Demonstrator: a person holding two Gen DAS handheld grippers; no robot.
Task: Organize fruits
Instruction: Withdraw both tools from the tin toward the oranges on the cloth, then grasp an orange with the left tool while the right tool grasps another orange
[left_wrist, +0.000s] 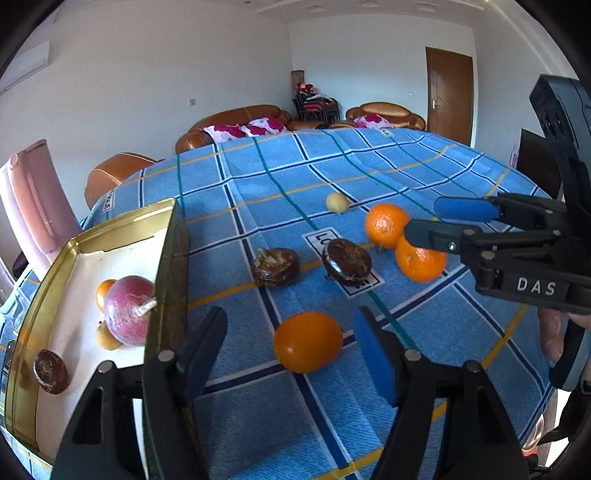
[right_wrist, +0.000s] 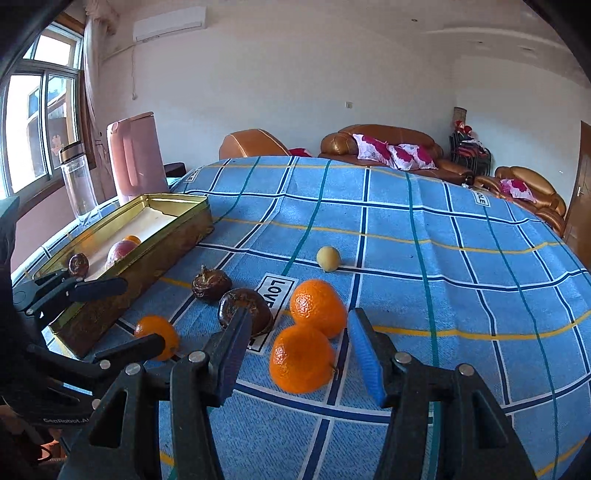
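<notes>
A gold tin tray (left_wrist: 168, 236) (right_wrist: 159, 254) on the left holds a red fruit (left_wrist: 127, 310), small orange fruits and a brown chestnut-like fruit (left_wrist: 50, 371). On the blue checked cloth lie a small orange (left_wrist: 308, 341) (right_wrist: 157, 336), two brown fruits (left_wrist: 275, 267) (left_wrist: 347, 262), two larger oranges (right_wrist: 317, 308) (right_wrist: 301, 363) and a pale yellow fruit (left_wrist: 337, 202) (right_wrist: 328, 258). My left gripper (left_wrist: 291, 354) is open around the small orange. My right gripper (right_wrist: 299, 354) is open around the nearer large orange; it also shows in the left wrist view (left_wrist: 424, 221).
A pink jug (right_wrist: 135, 158) and a clear bottle (right_wrist: 77, 181) stand behind the tray at the table's left edge. Brown sofas (right_wrist: 388, 147) and a chair lie beyond the far edge. A door (left_wrist: 448, 96) is at the back right.
</notes>
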